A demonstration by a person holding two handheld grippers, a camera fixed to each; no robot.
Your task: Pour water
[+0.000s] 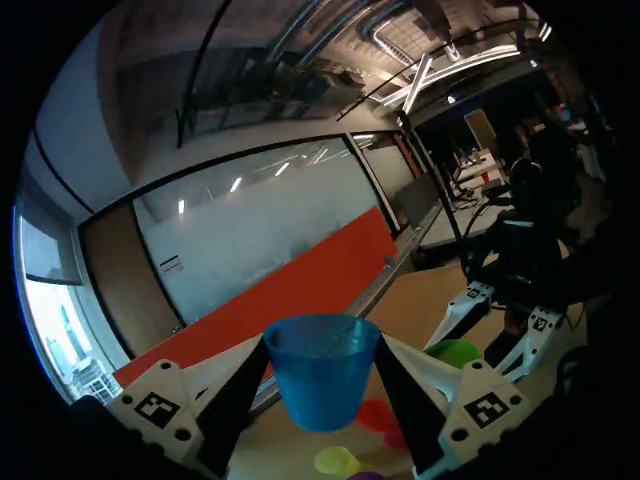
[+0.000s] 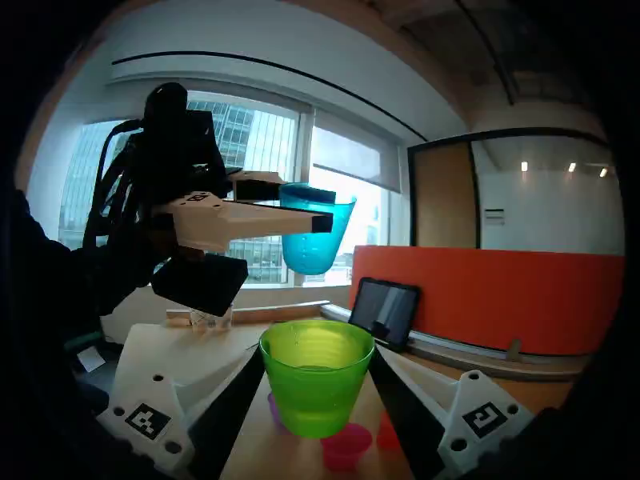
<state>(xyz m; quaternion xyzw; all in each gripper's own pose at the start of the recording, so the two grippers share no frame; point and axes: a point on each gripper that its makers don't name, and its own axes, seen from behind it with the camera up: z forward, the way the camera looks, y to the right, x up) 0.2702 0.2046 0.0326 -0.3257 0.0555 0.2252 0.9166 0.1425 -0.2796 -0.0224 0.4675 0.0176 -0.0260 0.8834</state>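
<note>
L gripper (image 1: 322,346) jaws pinch the blue cup (image 1: 322,380) btwn them, one finger on each side of its wall, rim up. The cup hangs in mid-air, clear of the worktop (image 1: 416,304). In right gripper view the same cup sits higher than and beyond the green cup (image 2: 318,388), approx upright, w/ a window (image 2: 240,144) behind. R gripper (image 2: 318,356) jaws clamp the green cup by its sides, mouth up, low over the worktop; can't tell for sure if there's water inside. Just under it, a small pink cup (image 2: 346,444) stands on the wood. In left gripper view a small yellow cup (image 1: 336,460) and a red cup (image 1: 374,414) sit below the blue one. A dark tablet (image 2: 386,310) leans near an orange partition (image 2: 488,296) at the worktop's back edge.
</note>
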